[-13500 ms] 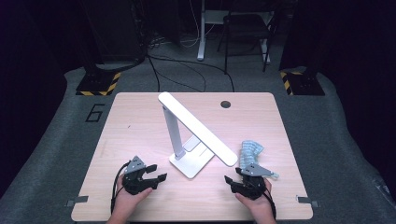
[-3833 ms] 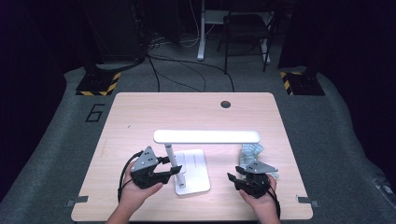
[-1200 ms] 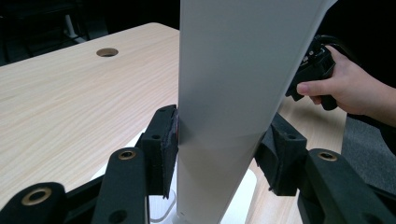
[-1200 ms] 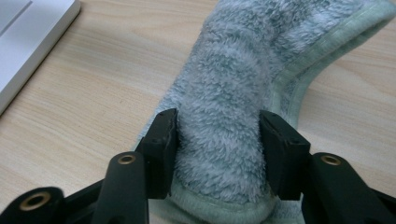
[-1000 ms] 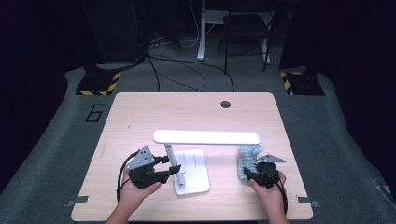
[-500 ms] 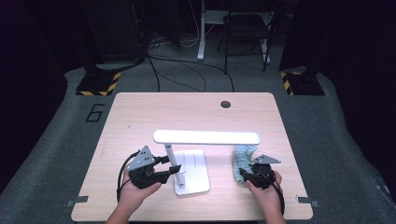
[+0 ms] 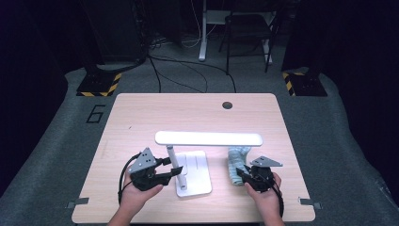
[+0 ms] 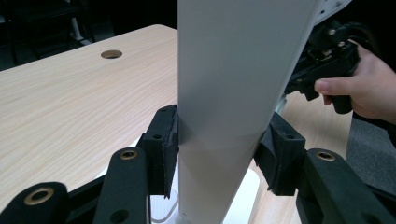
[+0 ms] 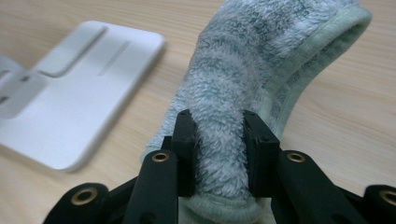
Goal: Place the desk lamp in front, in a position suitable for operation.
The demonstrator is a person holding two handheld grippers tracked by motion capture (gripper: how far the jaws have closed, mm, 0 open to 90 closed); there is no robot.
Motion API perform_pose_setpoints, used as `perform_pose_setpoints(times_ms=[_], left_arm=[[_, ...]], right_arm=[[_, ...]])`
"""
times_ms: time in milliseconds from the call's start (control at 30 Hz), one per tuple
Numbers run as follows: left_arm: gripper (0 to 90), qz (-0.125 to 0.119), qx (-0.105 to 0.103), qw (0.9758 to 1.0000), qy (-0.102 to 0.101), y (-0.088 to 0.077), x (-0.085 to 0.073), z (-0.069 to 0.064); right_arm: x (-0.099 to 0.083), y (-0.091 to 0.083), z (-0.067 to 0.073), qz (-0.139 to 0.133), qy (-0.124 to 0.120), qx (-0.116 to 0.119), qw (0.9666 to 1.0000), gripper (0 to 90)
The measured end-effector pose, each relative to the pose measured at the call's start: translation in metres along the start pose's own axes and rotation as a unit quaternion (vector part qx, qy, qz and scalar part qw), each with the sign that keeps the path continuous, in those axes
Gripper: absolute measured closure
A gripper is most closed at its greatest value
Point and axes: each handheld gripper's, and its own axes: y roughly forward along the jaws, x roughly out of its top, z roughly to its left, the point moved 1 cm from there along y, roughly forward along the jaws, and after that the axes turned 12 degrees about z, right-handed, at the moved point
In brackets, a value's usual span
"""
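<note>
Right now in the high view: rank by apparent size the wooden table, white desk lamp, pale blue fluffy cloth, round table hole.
1. wooden table
2. white desk lamp
3. pale blue fluffy cloth
4. round table hole

A light wooden table (image 7: 141, 117) sits in the lower middle of the frame, with a round cable hole (image 7: 227, 104) near its far edge. Grey carpet (image 7: 339, 155) surrounds it, marked with a "6" (image 7: 96, 113) at left. Yellow-black striped pads (image 7: 99, 87) lie at upper left and upper right. Cables (image 7: 188, 75) trail toward a dark chair (image 7: 247, 33) at the top, where the room is dim.
</note>
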Motion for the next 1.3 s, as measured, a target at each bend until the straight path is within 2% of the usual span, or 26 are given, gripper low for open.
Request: perform_pose_setpoints(times_ms=[100, 167, 233, 400, 467, 533, 600, 633, 667, 733, 900, 967, 1033, 1067, 1200, 1233, 1300], left_arm=[[53.0, -0.004, 0.004, 1.0000, 0.004, 0.001, 0.000, -0.001], [53.0, -0.001, -0.001, 1.0000, 0.003, 0.001, 0.000, -0.002], [52.9, -0.002, 0.000, 1.0000, 0.005, 0.001, 0.000, -0.003], [52.1, -0.001, -0.010, 0.9999, 0.010, 0.001, 0.003, -0.002], [51.2, -0.004, -0.015, 0.9998, 0.010, 0.000, 0.004, -0.001], [49.5, -0.010, -0.025, 0.9996, 0.006, -0.003, 0.006, 0.001], [48.9, -0.013, -0.028, 0.9995, 0.006, -0.006, 0.008, 0.001], [48.9, -0.014, -0.030, 0.9994, 0.007, -0.007, 0.010, 0.001], [49.0, -0.011, -0.032, 0.9994, 0.007, -0.009, 0.011, 0.001], [49.7, -0.009, -0.032, 0.9993, 0.016, -0.011, 0.012, 0.001], [52.9, -0.010, -0.023, 0.9995, 0.022, -0.010, 0.013, -0.002], [53.1, -0.009, -0.023, 0.9994, 0.025, -0.010, 0.013, -0.002], [53.1, -0.013, -0.024, 0.9994, 0.023, -0.009, 0.012, -0.001], [53.1, -0.014, -0.025, 0.9993, 0.024, -0.009, 0.012, -0.001], [53.1, -0.013, -0.024, 0.9993, 0.025, -0.009, 0.012, -0.001], [53.2, -0.013, -0.025, 0.9993, 0.026, -0.010, 0.012, -0.001], [53.2, -0.015, -0.026, 0.9993, 0.022, -0.009, 0.012, -0.001]], right_arm=[[0.003, 0.003, 0.023, 0.001, -0.027, 0.016, 0.9995, 69.5], [0.003, 0.008, 0.040, 0.016, -0.052, 0.026, 0.9982, 69.5], [0.003, 0.013, 0.055, 0.024, -0.064, 0.035, 0.9970, 69.5], [0.006, 0.020, 0.077, 0.029, -0.079, 0.060, 0.9946, 69.3], [0.006, 0.024, 0.083, 0.037, -0.089, 0.059, 0.9936, 69.0], [0.006, 0.029, 0.087, 0.044, -0.104, 0.059, 0.9919, 68.4], [0.006, 0.032, 0.090, 0.047, -0.099, 0.061, 0.9921, 68.1], [0.008, 0.033, 0.088, 0.045, -0.110, 0.057, 0.9913, 68.0], [0.008, 0.033, 0.089, 0.049, -0.101, 0.061, 0.9918, 68.0], [0.009, 0.034, 0.088, 0.049, -0.110, 0.058, 0.9910, 68.0], [0.009, 0.038, 0.088, 0.046, -0.109, 0.049, 0.9917, 68.1], [0.010, 0.040, 0.088, 0.048, -0.099, 0.051, 0.9926, 68.1], [0.013, 0.043, 0.087, 0.049, -0.107, 0.047, 0.9920, 68.1], [0.014, 0.044, 0.087, 0.052, -0.097, 0.050, 0.9927, 68.1], [0.022, 0.052, 0.083, 0.051, -0.098, 0.048, 0.9927, 68.3], [0.023, 0.054, 0.083, 0.053, -0.092, 0.049, 0.9932, 68.3], [0.029, 0.058, 0.080, 0.053, -0.098, 0.047, 0.9927, 68.3]])
